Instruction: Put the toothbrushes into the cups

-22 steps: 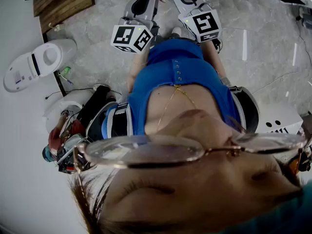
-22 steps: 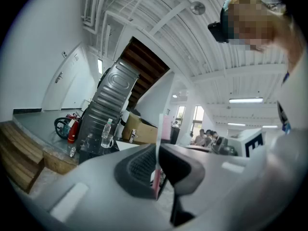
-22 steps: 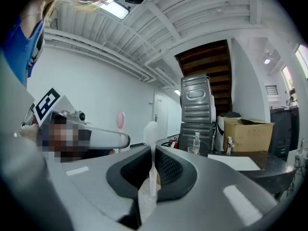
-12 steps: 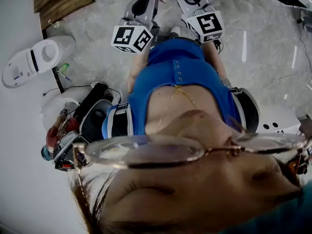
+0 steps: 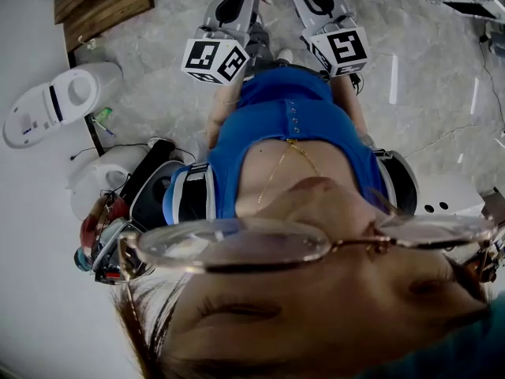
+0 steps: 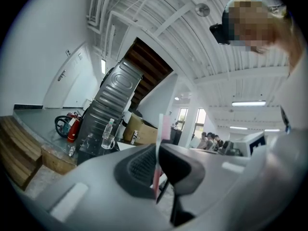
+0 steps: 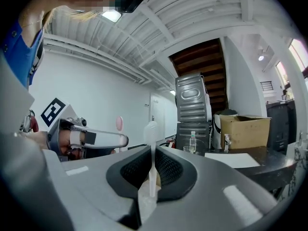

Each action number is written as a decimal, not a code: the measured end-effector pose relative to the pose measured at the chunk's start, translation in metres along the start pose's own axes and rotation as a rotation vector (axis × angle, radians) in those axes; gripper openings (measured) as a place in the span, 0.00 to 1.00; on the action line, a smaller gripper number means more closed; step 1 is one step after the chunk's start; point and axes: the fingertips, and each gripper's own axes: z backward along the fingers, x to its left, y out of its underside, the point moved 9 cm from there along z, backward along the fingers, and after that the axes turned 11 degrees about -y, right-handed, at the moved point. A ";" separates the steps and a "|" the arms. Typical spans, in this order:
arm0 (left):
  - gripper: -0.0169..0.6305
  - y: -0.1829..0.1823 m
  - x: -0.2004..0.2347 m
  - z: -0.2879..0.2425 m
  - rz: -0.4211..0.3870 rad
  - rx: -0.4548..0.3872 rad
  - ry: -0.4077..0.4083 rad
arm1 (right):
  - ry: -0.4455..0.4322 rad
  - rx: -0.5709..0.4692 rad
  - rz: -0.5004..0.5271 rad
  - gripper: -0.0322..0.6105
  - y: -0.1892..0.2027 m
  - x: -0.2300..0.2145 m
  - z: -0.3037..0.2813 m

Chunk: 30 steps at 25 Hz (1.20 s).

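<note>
Pink toothbrush (image 6: 163, 129) first: pinching it with the left gripper (image 6: 158, 150), jaws nearly closed on the handle, standing it upright with the head poking above the jaws. Clamping a translucent white toothbrush (image 7: 151, 129) the same way in the right gripper (image 7: 152, 154), jaws almost together on its stem. Holding both grippers level, side by side and apart, out in front of a blue top (image 5: 288, 133), over a grey marbled floor (image 5: 426, 85).
</note>
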 end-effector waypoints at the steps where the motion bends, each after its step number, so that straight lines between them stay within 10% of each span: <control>1: 0.05 -0.001 0.003 -0.007 0.001 -0.001 0.005 | 0.008 0.002 0.005 0.09 -0.001 -0.005 -0.004; 17: 0.05 -0.047 0.114 -0.169 0.036 0.034 0.100 | 0.074 0.019 0.004 0.08 -0.020 -0.110 -0.152; 30: 0.05 -0.064 0.190 -0.199 0.070 0.057 0.091 | 0.087 0.031 0.014 0.08 -0.030 -0.122 -0.238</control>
